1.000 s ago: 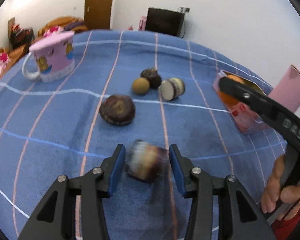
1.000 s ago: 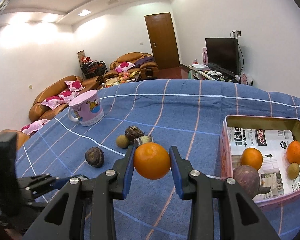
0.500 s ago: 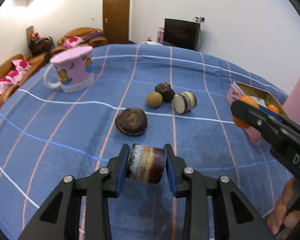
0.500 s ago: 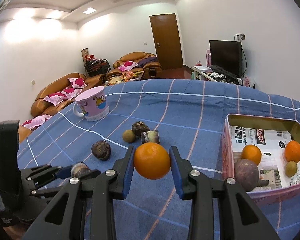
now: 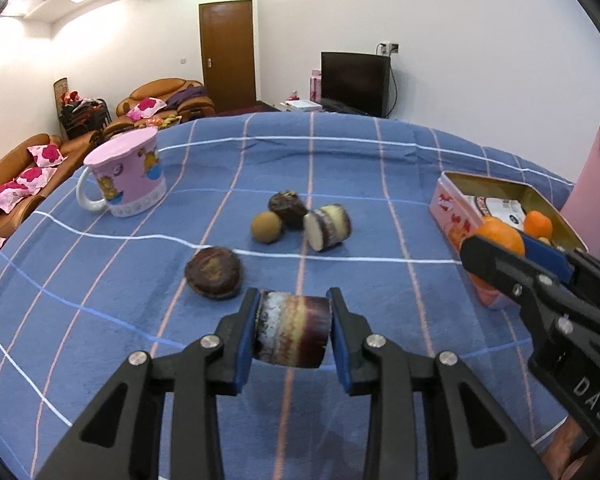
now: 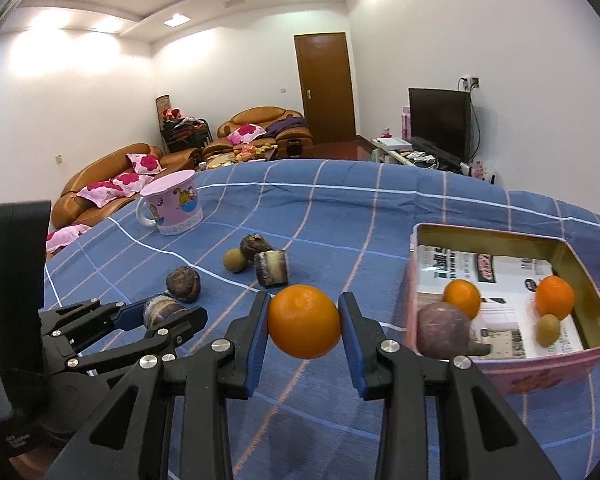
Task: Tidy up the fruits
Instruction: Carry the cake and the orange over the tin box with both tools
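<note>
Three oranges in all: one (image 6: 304, 321) between jaws, two (image 6: 462, 298) (image 6: 554, 296) in the tin (image 6: 508, 376). Two striped purple stem pieces: one (image 5: 293, 327) held off the cloth, one (image 5: 327, 226) lying on the blue checked cloth (image 5: 340, 168). Two dark wrinkled fruits on the cloth (image 5: 214, 272) (image 5: 288, 209), beside one small tan ball (image 5: 266, 227). One large purple fruit (image 6: 444, 330) and one small green-brown fruit (image 6: 548, 329) in the tin. One pink mug (image 5: 128, 178). One tin. Two grippers (image 5: 294, 330) (image 6: 304, 322).
</note>
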The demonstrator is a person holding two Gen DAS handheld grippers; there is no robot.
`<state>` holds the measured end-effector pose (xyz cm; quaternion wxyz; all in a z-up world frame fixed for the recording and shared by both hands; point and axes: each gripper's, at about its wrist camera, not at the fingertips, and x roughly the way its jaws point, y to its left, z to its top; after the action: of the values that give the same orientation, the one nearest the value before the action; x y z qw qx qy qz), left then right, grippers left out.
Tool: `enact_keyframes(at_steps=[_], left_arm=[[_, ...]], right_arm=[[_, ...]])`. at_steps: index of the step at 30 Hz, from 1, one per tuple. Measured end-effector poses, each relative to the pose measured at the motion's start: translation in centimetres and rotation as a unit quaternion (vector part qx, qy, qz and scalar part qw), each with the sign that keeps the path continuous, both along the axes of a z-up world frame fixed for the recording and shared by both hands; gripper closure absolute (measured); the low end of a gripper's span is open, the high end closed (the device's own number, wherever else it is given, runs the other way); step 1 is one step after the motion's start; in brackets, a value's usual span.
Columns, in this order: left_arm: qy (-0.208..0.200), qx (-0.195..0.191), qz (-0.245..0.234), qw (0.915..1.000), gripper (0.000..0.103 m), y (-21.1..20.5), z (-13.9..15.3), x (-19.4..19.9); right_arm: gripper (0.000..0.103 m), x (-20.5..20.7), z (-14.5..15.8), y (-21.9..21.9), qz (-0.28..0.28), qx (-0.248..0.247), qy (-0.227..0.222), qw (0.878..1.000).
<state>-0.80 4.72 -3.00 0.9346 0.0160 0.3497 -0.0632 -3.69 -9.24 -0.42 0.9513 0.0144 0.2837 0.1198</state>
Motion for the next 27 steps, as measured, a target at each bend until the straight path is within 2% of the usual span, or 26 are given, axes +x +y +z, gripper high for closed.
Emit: enact_keyframes(at_steps=[8,16,23,27], left_arm=[[-0.016,-0.009,-0.012,0.9998,0.068,-2.6,0.5,0.8],[-0.036,-0.043,-0.030,0.9980,0.068,-3.3,0.9,1.1],[-0.021,-0.061,-0.027,0.9976,0.068,-2.7,0.6,1.7],[-0.026,-0.057,-0.028,0.9976,0.068,-2.7,0.7,1.6]], right_arm=[[0.067,-0.2,0.3,-2.0,-0.021,-0.003,-0.006,1.000],[0.067,0.4,0.3,-3.3,-0.040,0.003,-0.007,0.999],[0.067,0.8,0.3,-2.9,-0.039,0.001,-0.010,0.999],[0.067,0.7,0.5,-2.6,-0.041,-0.007,-0.018,0.999]])
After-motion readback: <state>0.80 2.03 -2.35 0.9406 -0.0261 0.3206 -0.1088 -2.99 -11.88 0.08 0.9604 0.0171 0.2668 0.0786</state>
